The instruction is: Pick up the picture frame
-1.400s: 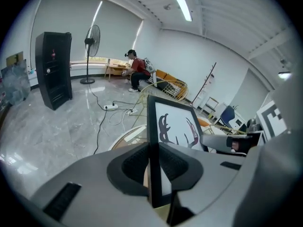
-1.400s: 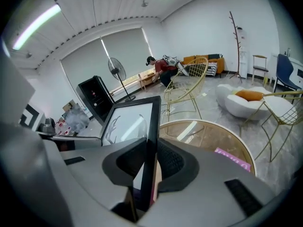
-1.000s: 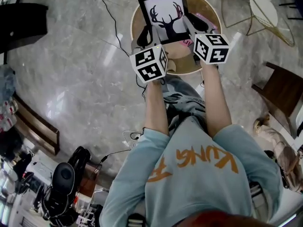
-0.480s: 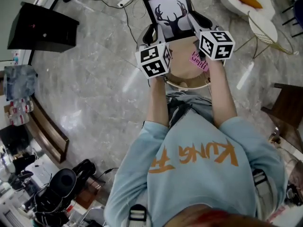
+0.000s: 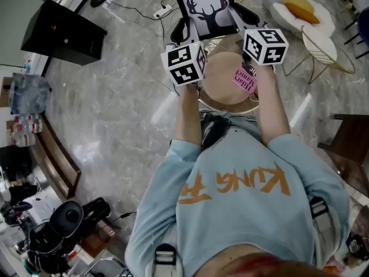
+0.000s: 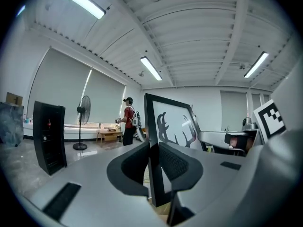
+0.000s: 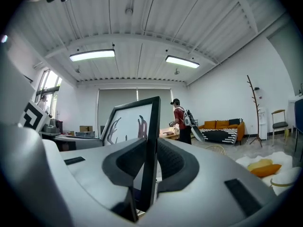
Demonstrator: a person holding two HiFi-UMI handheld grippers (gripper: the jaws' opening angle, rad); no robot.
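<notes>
Frame: picture frame (image 5: 206, 7), black-edged with a black antler print on white, is hanging in the air between the two grippers, standing upright and touching nothing else.
Left grip: left gripper (image 5: 185, 29) is pinching the frame's left edge; in the left gripper view its jaws (image 6: 152, 162) are pressing narrowly on the thin black border (image 6: 150, 126), one pad on each face.
Right grip: right gripper (image 5: 241, 17) is pinching the opposite edge; in the right gripper view its jaws (image 7: 149, 161) are squeezing the border (image 7: 152, 126) the same way, with a narrow gap filled by the frame.
Marker cubes: left cube (image 5: 184, 64) and right cube (image 5: 265, 45) are facing up towards the head camera.
Table: round wooden table (image 5: 222, 91) is lying below the grippers, near the person's knees, and is carrying a pink card (image 5: 245, 78).
Wearer: person in a light blue top is stretching both forearms forward.
Room: black cabinet (image 5: 63, 30) is standing to the left, a pedestal fan (image 6: 83, 122) beyond it; a person in red (image 7: 180, 119) is standing far off near an orange sofa (image 7: 222, 126).
</notes>
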